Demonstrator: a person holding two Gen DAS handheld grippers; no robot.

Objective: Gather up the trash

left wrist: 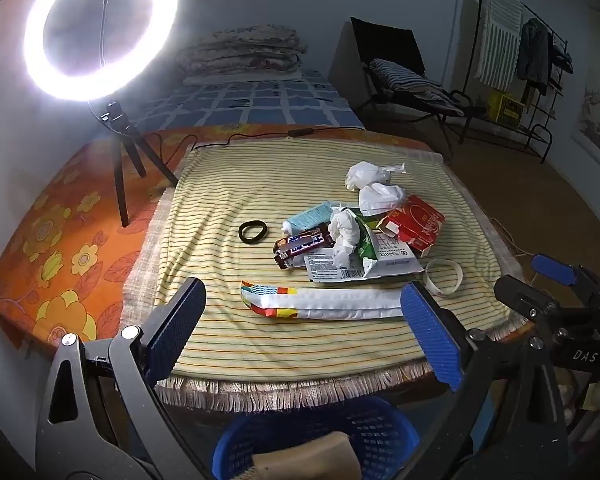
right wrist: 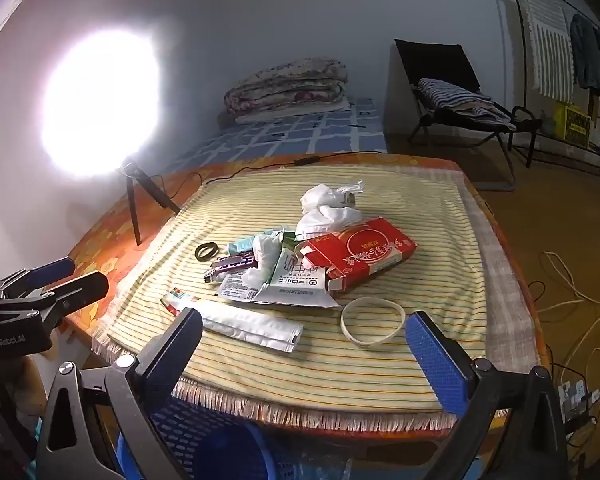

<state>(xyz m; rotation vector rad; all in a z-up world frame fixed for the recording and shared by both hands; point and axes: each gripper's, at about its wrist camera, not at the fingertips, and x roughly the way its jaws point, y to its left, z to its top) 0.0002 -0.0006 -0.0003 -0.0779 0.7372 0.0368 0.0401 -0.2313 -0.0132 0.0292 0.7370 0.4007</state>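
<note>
Below table edge, blue basket [left wrist: 316,436] half cut off.

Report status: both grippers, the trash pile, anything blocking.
Left gripper open, empty; right gripper open, empty, both short of the table. Trash pile untouched on striped cloth; blue basket below table edge. Nothing blocking.

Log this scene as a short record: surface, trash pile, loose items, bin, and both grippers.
surface: striped cloth over an orange floral cover
trash pile: red carton, crumpled tissue, white plastic bags, chocolate bar wrapper, printed pouch
loose items: long white wrapper, white band, black hair tie
bin: blue basket, below the near edge
left gripper: open, empty
right gripper: open, empty
</note>
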